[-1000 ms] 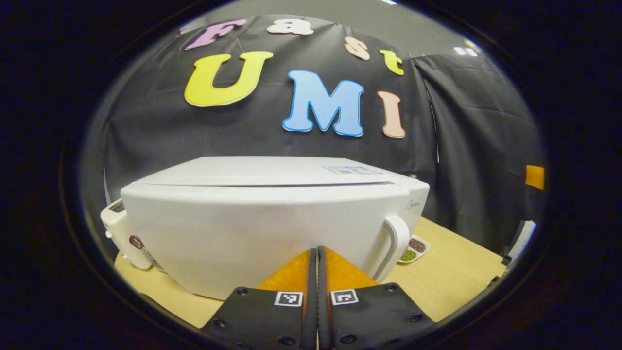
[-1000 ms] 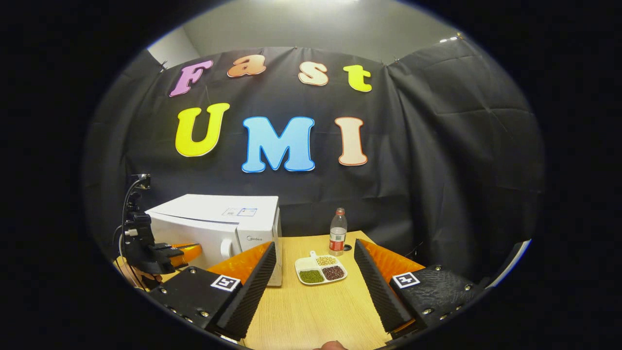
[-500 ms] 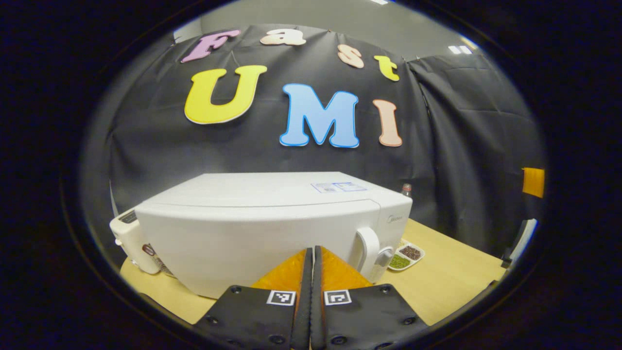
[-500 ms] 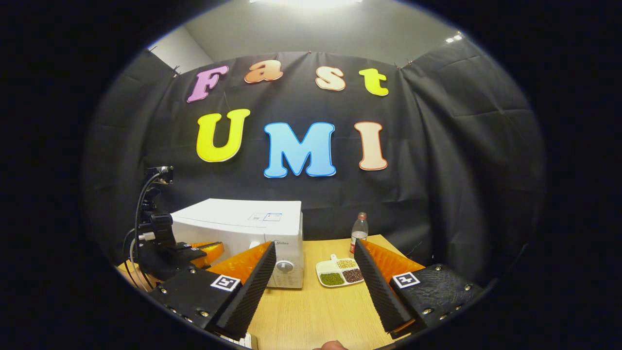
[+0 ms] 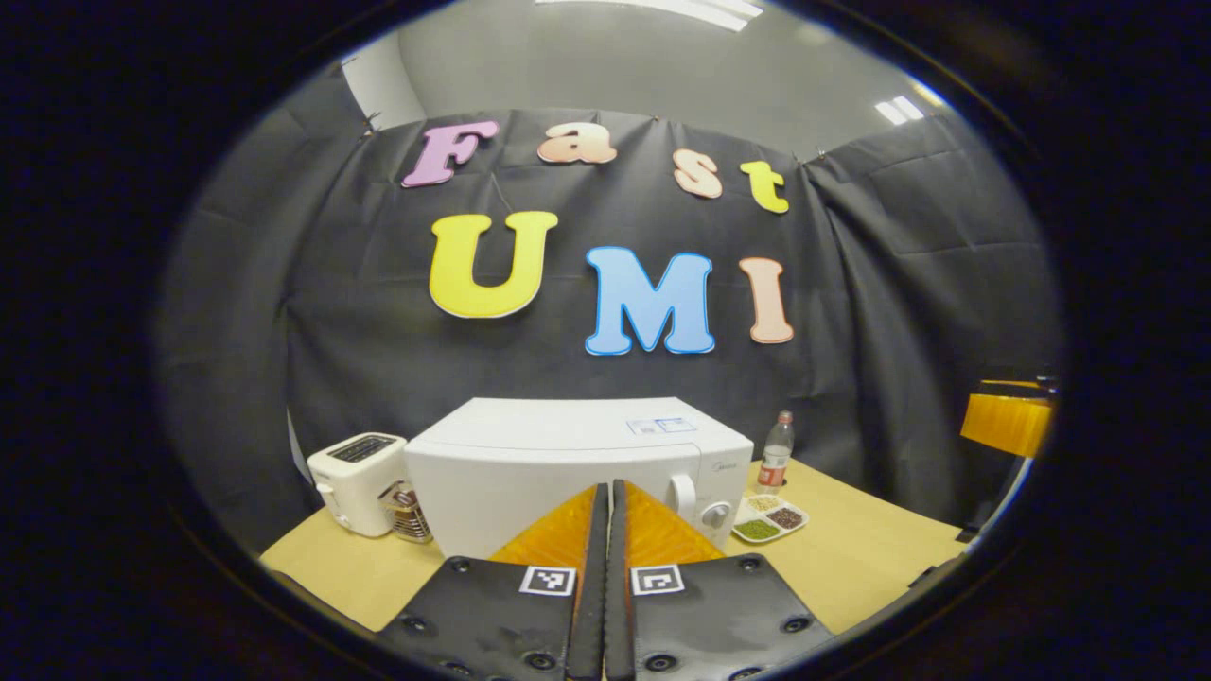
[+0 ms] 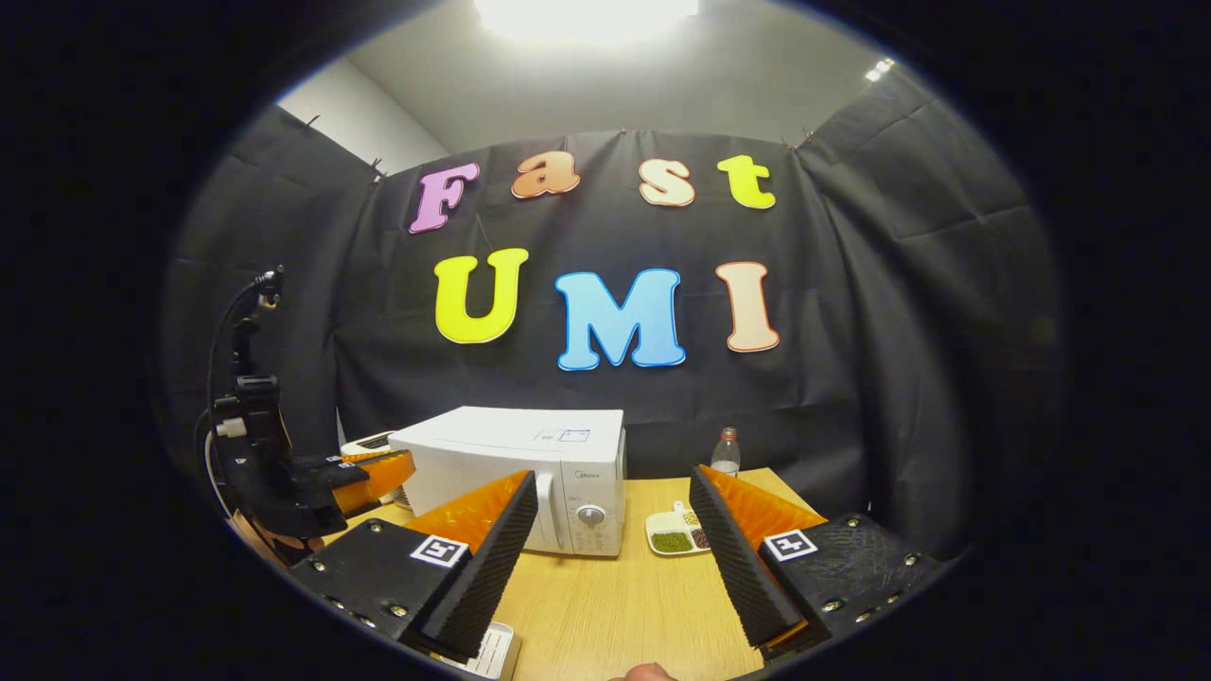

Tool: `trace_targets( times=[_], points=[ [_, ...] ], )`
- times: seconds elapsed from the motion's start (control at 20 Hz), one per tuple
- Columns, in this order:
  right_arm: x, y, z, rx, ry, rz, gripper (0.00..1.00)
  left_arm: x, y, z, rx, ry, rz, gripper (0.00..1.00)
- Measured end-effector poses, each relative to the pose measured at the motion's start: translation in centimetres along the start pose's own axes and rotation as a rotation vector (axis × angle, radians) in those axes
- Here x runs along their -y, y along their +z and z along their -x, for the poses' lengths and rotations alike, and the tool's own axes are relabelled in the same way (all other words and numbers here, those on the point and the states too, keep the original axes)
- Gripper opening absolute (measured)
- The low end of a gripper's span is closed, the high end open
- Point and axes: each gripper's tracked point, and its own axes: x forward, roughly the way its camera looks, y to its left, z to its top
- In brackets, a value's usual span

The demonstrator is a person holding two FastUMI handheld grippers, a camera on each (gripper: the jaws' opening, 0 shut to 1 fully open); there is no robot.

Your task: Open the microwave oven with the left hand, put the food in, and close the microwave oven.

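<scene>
left gripper view: left gripper [image 5: 605, 492] clenched, empty. divided food tray [image 5: 771, 519] holds green, dark and pale grains, just right of white microwave [image 5: 568, 468], door closed, on table [image 5: 870, 558]. right gripper view: right gripper [image 6: 613, 492] spread, empty.

Both grippers, left gripper [image 5: 605, 492] and right gripper [image 6: 613, 501], share one build: wedge-shaped fingers on black screw-fastened plates, each plate carrying a small square black-and-white marker; right's inner pads ribbed; a black cable loops above left's black body.

microwave [image 5: 568, 463] | brand mark, top sticker: both illegible
</scene>
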Motion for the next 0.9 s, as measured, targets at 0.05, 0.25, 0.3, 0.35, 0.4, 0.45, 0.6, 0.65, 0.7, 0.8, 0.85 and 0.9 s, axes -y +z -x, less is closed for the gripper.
trace_targets(
  times=[0.05, 0.25, 0.3, 0.35, 0.4, 0.45, 0.6, 0.65, 0.7, 0.8, 0.85, 0.9],
  points=[
    [0.3, 0.2, 0.8, 0.006, 0.003, -0.005, 0.98, 0.1, 0.5, 1.4, 0.008, 0.010, -0.002, 0.05],
    [0.5, 0.4, 3.7, 0.011, 0.037, -0.013, 0.98, 0.5, 2.2, 7.0, 0.036, 0.053, -0.016, 0.05],
    [0.7, 0.7, 4.3, 0.017, 0.038, -0.003, 0.98, 0.6, 2.6, 8.3, 0.044, 0.058, -0.017, 0.07],
    [1.0, 1.0, 4.9, 0.027, 0.035, 0.008, 0.98, 0.6, 3.0, 9.4, 0.049, 0.062, -0.025, 0.07],
    [1.1, 1.4, 5.4, 0.040, 0.034, 0.016, 0.98, 0.5, 3.4, 10.4, 0.057, 0.069, -0.036, 0.07],
    [1.0, 1.7, 5.7, 0.052, 0.034, 0.021, 0.98, 0.2, 4.0, 11.3, 0.066, 0.077, -0.045, 0.07],
    [0.6, 2.2, 6.0, 0.067, 0.036, 0.019, 0.98, -0.6, 4.9, 13.6, 0.080, 0.095, -0.048, 0.07],
    [0.3, 2.5, 6.2, 0.074, 0.033, 0.016, 0.98, -1.1, 5.0, 14.3, 0.084, 0.105, -0.051, 0.07],
    [0.1, 2.7, 6.2, 0.080, 0.028, 0.015, 0.98, -1.6, 5.3, 15.0, 0.087, 0.116, -0.051, 0.07],
    [-0.6, 2.7, 6.2, 0.075, 0.026, 0.014, 0.98, -2.7, 5.5, 16.2, 0.089, 0.132, -0.055, 0.07],
    [-1.0, 2.9, 6.4, 0.082, 0.028, 0.015, 0.98, -3.2, 5.7, 16.7, 0.092, 0.137, -0.057, 0.12],
    [-1.3, 3.2, 6.5, 0.088, 0.024, 0.019, 0.98, -3.6, 5.9, 17.1, 0.099, 0.143, -0.060, 0.13]
  ],
)
